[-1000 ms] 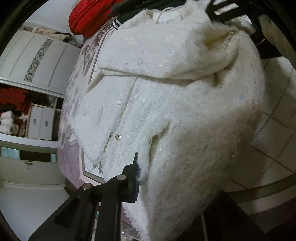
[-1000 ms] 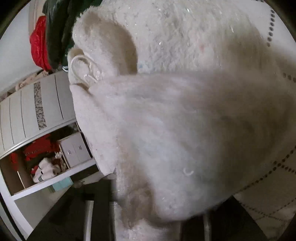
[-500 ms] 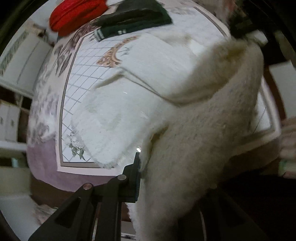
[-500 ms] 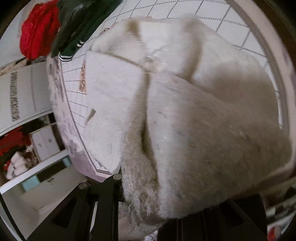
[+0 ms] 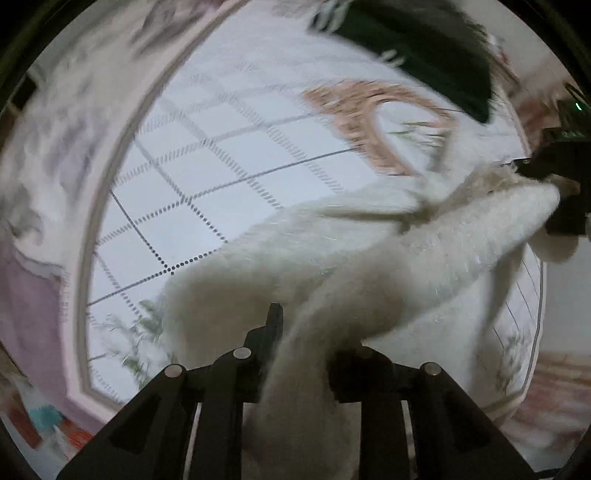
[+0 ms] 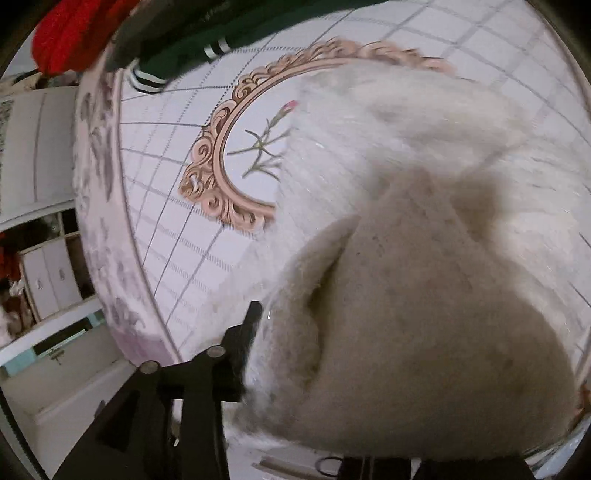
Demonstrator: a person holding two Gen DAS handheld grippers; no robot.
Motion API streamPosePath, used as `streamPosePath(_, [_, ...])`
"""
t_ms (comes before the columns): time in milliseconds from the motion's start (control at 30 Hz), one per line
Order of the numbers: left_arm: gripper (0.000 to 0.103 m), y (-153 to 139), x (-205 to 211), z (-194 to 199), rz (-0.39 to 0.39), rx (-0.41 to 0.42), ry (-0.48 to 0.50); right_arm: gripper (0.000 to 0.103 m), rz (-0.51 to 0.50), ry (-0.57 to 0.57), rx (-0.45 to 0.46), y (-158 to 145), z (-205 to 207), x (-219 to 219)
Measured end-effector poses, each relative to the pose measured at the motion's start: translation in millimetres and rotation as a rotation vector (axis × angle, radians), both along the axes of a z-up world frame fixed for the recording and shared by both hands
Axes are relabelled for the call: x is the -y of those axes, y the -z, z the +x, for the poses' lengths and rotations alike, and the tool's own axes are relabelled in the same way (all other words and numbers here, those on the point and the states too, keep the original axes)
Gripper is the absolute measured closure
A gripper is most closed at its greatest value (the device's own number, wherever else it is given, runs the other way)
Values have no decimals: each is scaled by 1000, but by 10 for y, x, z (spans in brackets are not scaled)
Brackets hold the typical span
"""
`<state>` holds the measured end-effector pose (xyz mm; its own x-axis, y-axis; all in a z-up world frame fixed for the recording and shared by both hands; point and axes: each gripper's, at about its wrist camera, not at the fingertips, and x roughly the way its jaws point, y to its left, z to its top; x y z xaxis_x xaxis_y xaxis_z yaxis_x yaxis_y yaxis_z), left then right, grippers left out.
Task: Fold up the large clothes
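A fluffy white garment [image 5: 369,266] hangs stretched between my two grippers over the bed's patterned cover [image 5: 207,155]. My left gripper [image 5: 306,343] is shut on one edge of it; the cloth bunches between the fingers and runs off to the right, where my right gripper [image 5: 554,173] holds the other end. In the right wrist view the white garment [image 6: 424,295] fills the lower right and covers the right finger; my right gripper [image 6: 295,332] is shut on it, with only the left finger [image 6: 247,325] showing.
A dark green garment [image 6: 207,33] and a red garment [image 6: 66,33] lie at the far end of the bed cover [image 6: 177,229]. White cabinets and shelves [image 6: 40,280] stand beyond the bed's left side.
Both grippers have lifted and pulled the white garment back and to the side. It covered most of the bed before; now much of the patterned cover shows and the garment hangs stretched between the grippers.
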<state>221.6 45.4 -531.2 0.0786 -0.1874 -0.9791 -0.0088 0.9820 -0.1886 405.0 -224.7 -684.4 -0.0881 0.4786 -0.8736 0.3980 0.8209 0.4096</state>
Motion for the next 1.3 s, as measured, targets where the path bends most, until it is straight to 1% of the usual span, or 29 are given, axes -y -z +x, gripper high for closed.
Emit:
streamPosePath(67, [81, 241, -184, 134, -61, -38, -45, 40, 45, 16, -23, 293, 215, -94])
streamPosePath(100, [79, 301, -273, 177, -95, -52, -79, 36, 68, 30, -26, 409, 306, -112])
streamPosePath(133, [77, 313, -318, 197, -113, -56, -101, 26, 88, 50, -21, 470, 342, -121])
streamPosePath(167, [76, 298, -381, 216, -138, -55, -124, 16, 145, 107, 3, 468, 355, -95])
streamPosePath(200, [76, 263, -435, 227, -162, -47, -138, 14, 199, 150, 38, 434, 351, -67])
streamPosePath(233, [73, 206, -492, 225, -181, -33, -152, 14, 245, 178, 76, 362, 321, -16])
streamPosePath(300, [62, 74, -585, 200, -199, -8, -179, 14, 307, 221, 159, 144, 190, 137])
streamPosePath(367, [42, -91, -645, 142, -198, 30, -196, 14, 278, 255, 212, -61, 43, 326])
streamPosePath(433, [31, -223, -658, 119, -215, 56, -213, 14, 155, 274, 252, -292, -156, 559])
streamPosePath(500, [28, -321, -582, 87, -235, 85, -232, 14, -9, 276, 274, -446, -363, 762])
streamPosePath(533, [25, -332, -543, 104, -234, 97, -236, 14, -42, 269, 275, -445, -401, 794])
streamPosePath(567, [19, -327, -472, 113, -225, 109, -233, 17, -66, 255, 264, -381, -420, 843])
streamPosePath(600, [18, -311, -411, 154, -205, 116, -228, 28, -69, 252, 250, -302, -410, 868])
streamPosePath(667, [17, -254, -233, 231, -119, 156, -214, 41, -72, 237, 228, -96, -286, 843])
streamPosePath(733, [17, -236, -96, 312, -36, 210, -206, 41, -89, 176, 237, 150, 2, 702])
streamPosePath(800, [17, -205, 23, 393, 20, 284, -217, 41, -158, 86, 245, 443, 343, 500])
streamPosePath(833, [17, -176, 58, 434, 37, 303, -224, 39, -177, 45, 217, 644, 471, 414])
streamPosePath(867, [17, -166, 96, 466, 60, 311, -232, 38, -187, 12, 162, 870, 575, 360])
streamPosePath(900, [17, -140, 136, 504, 94, 305, -243, 38, -194, 21, 151, 894, 607, 367])
streamPosePath(967, [17, -137, 160, 516, 129, 283, -272, 38, -200, 11, 126, 707, 638, 359])
streamPosePath(1033, [17, -145, 160, 479, 135, 245, -314, 38, -177, -6, 191, 400, 562, 363])
streamPosePath(1067, [17, -142, 160, 445, 118, 215, -332, 38, -155, -21, 252, 207, 489, 339])
streamPosePath(1100, [17, -146, 166, 405, 108, 197, -348, 38, -133, -68, 311, 7, 390, 251])
streamPosePath(1133, [17, -152, 142, 317, 109, 171, -379, 40, -111, -102, 330, -60, 341, 175])
streamPosePath(1167, [17, -149, 102, 247, 119, 150, -406, 43, -67, -146, 340, -88, 296, 47])
streamPosePath(1200, [17, -146, 42, 154, 128, 129, -438, 53, -28, -198, 333, -40, 284, -121])
streamPosePath(1233, [17, -159, -20, 60, 134, 118, -466, 60, -32, -244, 323, 49, 297, -274])
streamPosePath(1267, [17, -177, -106, -43, 141, 113, -497, 64, -50, -271, 312, 139, 324, -370])
streamPosePath(1300, [17, -193, -185, -147, 151, 109, -522, 64, -100, -319, 282, 401, 383, -537])
